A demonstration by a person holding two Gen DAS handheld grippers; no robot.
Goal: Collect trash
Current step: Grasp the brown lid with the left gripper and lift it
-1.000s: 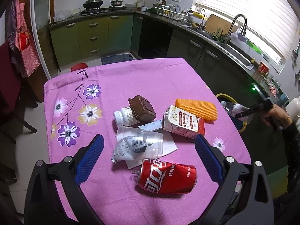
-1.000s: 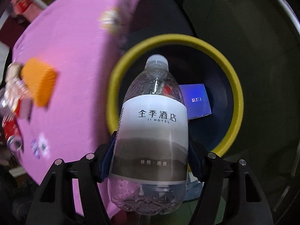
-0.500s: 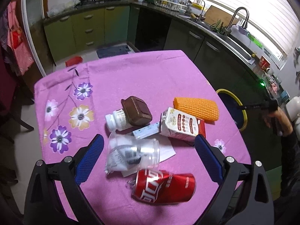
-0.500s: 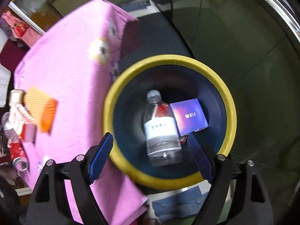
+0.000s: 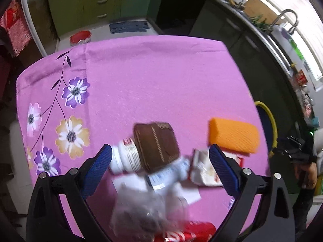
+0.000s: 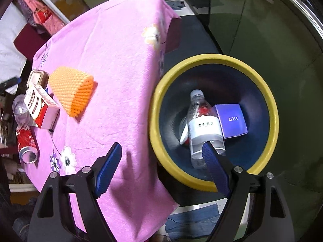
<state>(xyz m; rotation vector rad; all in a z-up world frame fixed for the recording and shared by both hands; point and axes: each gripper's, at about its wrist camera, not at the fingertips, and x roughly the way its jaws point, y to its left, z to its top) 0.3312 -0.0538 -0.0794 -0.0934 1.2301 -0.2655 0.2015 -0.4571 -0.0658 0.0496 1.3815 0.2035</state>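
Observation:
On the pink flowered tablecloth (image 5: 151, 80) lies a pile of trash: a brown box (image 5: 156, 147), a white pill bottle (image 5: 125, 157), a carton (image 5: 203, 169), a blurred clear cup (image 5: 149, 211), a red can (image 5: 185, 236) and an orange foam net (image 5: 234, 137). My left gripper (image 5: 160, 169) hangs open just above the pile, with the brown box and pill bottle between its fingers' lines. My right gripper (image 6: 161, 169) is open and empty over the table's edge and the yellow-rimmed bin (image 6: 214, 60). A water bottle (image 6: 203, 129) and a purple box (image 6: 231, 121) lie in the bin.
The bin (image 5: 266, 117) stands on the floor off the table's right edge, where a hand (image 5: 306, 173) holds the other gripper. Kitchen cabinets and a counter with a sink run behind. A red bowl (image 5: 80, 37) and a blue mat (image 5: 129, 27) lie on the floor.
My right gripper opened and the water bottle dropped into the bin; the gripper then drew back toward the table. My left gripper sank and moved forward over the pile.

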